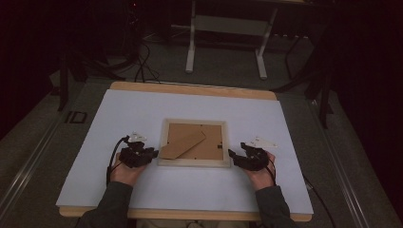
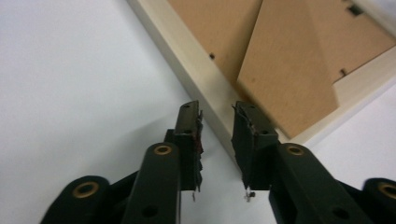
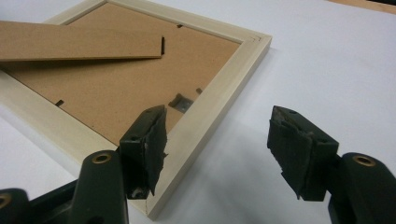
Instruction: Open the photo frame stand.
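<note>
Face-down picture frame (image 1: pixel 194 163) is seen near the middle of the white sheet (image 1: pixel 142 107), its pale wooden rim up and its brown backing board exposed. Its long axis is laid across the table, from one gripper toward the other, with the long sides running parallel to the table's near edge. A brown stand flap (image 1: pixel 183 144) is carried on the backing; it is slanted, with its pointed lower end directed toward the frame's near left corner and overlapping the rim there. Small metal tabs are made out along the inner edge of the rim, though their number cannot be told.

At that near left corner the left gripper (image 2: pixel 215 114) is placed, its jaws parted with the wooden rim seen between their tips; no pressing of the pads on the wood can be made out. At the near right corner the right gripper (image 3: pixel 217 135) is held with jaws set wide, one over the rim and one over the sheet, nothing being clamped.

Frame's front face is hidden against the sheet. Surroundings beyond the wooden table (image 1: pixel 190 89) are dark, and the desk legs (image 1: pixel 191 47) behind it are only dimly seen.
</note>
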